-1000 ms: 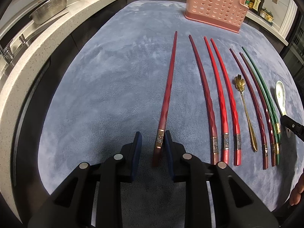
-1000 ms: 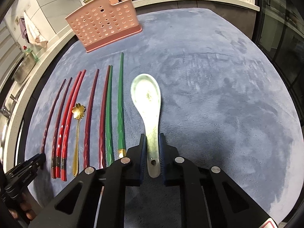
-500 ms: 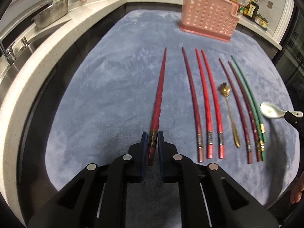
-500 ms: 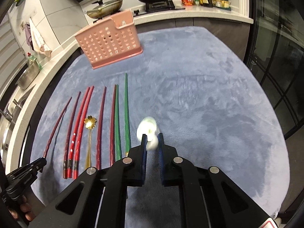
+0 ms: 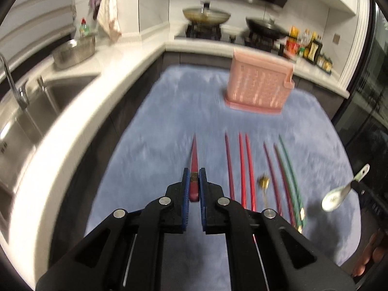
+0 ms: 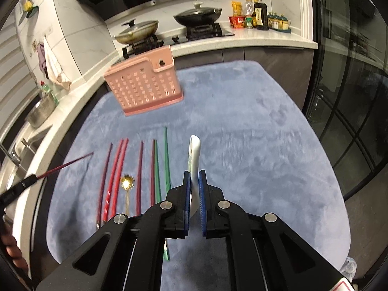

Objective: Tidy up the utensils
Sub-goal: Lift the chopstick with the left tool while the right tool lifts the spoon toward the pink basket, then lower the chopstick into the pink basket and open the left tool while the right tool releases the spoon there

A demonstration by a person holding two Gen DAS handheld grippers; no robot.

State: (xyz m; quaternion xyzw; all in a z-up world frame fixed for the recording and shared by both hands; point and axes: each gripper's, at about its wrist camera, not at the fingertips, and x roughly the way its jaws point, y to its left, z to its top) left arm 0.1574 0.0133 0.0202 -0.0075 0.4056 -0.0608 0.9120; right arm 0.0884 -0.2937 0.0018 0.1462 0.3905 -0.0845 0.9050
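Observation:
My left gripper (image 5: pixel 193 180) is shut on a dark red chopstick (image 5: pixel 194 158) and holds it above the blue mat; it also shows at the left in the right wrist view (image 6: pixel 65 166). My right gripper (image 6: pixel 193 181) is shut on a white ceramic spoon (image 6: pixel 194 156), turned on edge and lifted; the spoon shows at the right in the left wrist view (image 5: pixel 335 197). Several red, maroon and green chopsticks (image 6: pixel 139 169) and a gold spoon (image 6: pixel 126 185) lie in a row on the mat. A pink perforated holder (image 6: pixel 145 87) stands at the far side.
The blue mat (image 6: pixel 254 145) covers the table. A sink with a tap (image 5: pixel 21 97) and a metal bowl (image 5: pixel 72 53) are at the left. A stove with pans (image 6: pixel 169 26) and bottles (image 6: pixel 257 14) line the back counter. A glass door (image 6: pixel 351 97) is at the right.
Both grippers rose and tilted up, lifting the dark red chopstick and the white spoon off the mat. The left gripper closed on the chopstick a second ago.

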